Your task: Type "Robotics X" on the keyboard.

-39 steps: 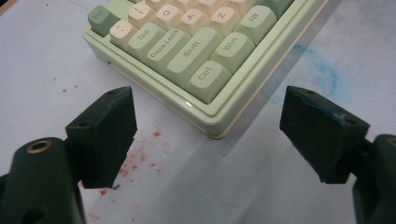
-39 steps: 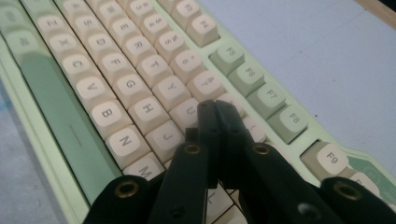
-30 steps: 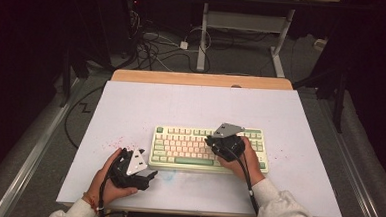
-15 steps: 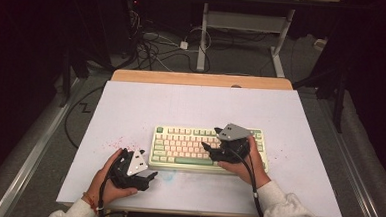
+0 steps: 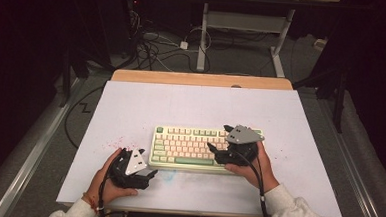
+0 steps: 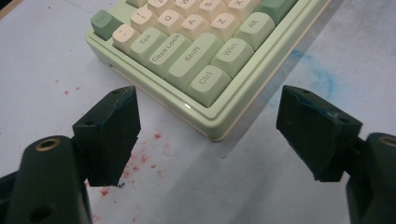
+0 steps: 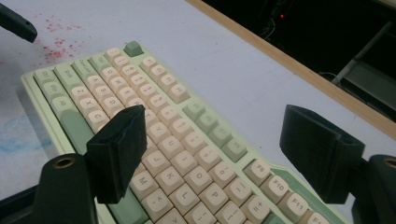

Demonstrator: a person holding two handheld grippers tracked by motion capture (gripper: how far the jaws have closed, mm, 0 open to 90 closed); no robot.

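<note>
Pale green and cream, the keyboard (image 5: 204, 149) lies flat on the white bench (image 5: 191, 108), a little toward the near edge and right of centre. We note red specks (image 5: 114, 143) on the bench left of it and a faint blue smear (image 6: 322, 79) just off its near left corner.

Right tongs (image 5: 217, 154) hang over the right part of the keyboard, tipped toward the keys. Their jaws have just been opening and now stand wide apart; in the right gripper view (image 7: 210, 154) we see only keys below the gap, nothing between the pads, nothing gripped.

Left tongs (image 5: 145, 173) sit low at the keyboard's near left corner, just beside it. In the left gripper view (image 6: 205, 135) we see the jaws spread wide, the corner by the Ctrl key (image 6: 208, 80) ahead of the gap, pads apart from it.
</note>
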